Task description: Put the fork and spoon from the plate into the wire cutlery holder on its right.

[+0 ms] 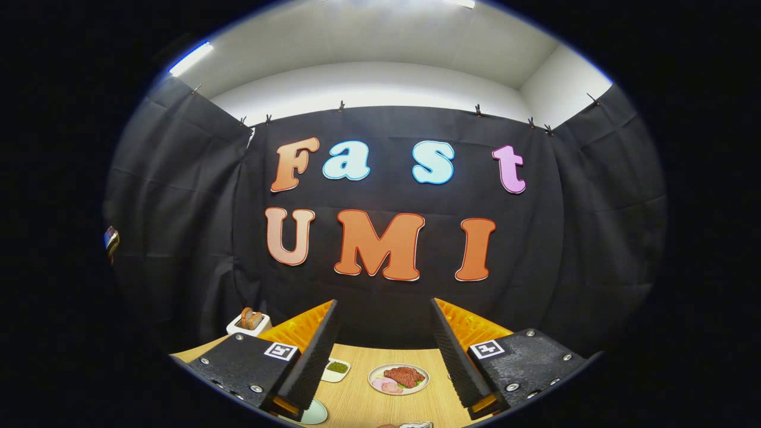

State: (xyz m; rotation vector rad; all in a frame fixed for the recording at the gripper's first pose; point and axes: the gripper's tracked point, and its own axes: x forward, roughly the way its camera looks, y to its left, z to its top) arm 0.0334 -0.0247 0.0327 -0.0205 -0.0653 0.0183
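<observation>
My gripper [383, 309] is held high over the wooden table [357, 404] and stands open, with nothing between its fingers. Between and below the fingers sits a white plate [398, 378] with red meat and pink slices on it. At the very near edge of the table, below the fingers, a small shiny metal thing [416, 424] peeks in, too cut off to identify. I cannot make out a fork, a spoon or a wire holder from here.
A small white dish with green stuff [336, 369] lies just left of the plate. A pale green plate [315, 412] shows under the left finger. A white toaster with bread [250, 322] stands at the back left by the black cloth wall.
</observation>
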